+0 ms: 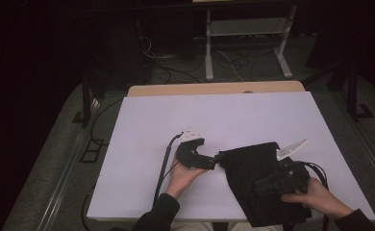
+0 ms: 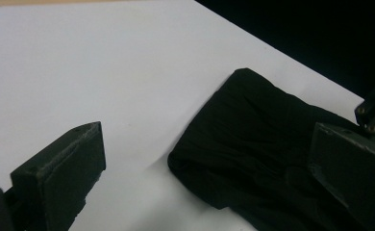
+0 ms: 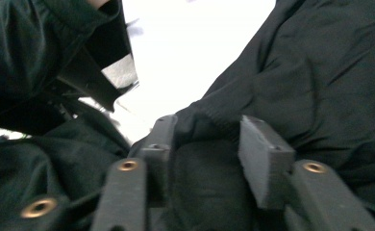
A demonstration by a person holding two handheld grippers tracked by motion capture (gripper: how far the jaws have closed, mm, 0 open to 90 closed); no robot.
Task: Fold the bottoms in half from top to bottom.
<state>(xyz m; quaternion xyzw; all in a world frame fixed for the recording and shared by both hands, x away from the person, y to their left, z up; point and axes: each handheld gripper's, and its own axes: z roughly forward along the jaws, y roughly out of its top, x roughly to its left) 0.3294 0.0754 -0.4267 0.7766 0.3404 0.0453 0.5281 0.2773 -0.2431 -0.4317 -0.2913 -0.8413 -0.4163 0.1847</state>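
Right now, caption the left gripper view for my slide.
Open left hand-held gripper straddling the folded black cloth's edge.

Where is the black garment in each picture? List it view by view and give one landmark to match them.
High view: the black garment lies folded at lower right on the white table.
Left gripper view: the black garment is at lower right, between the open jaws.
Right gripper view: the black garment spreads across the right and bottom.
Shared landmark: the white table.
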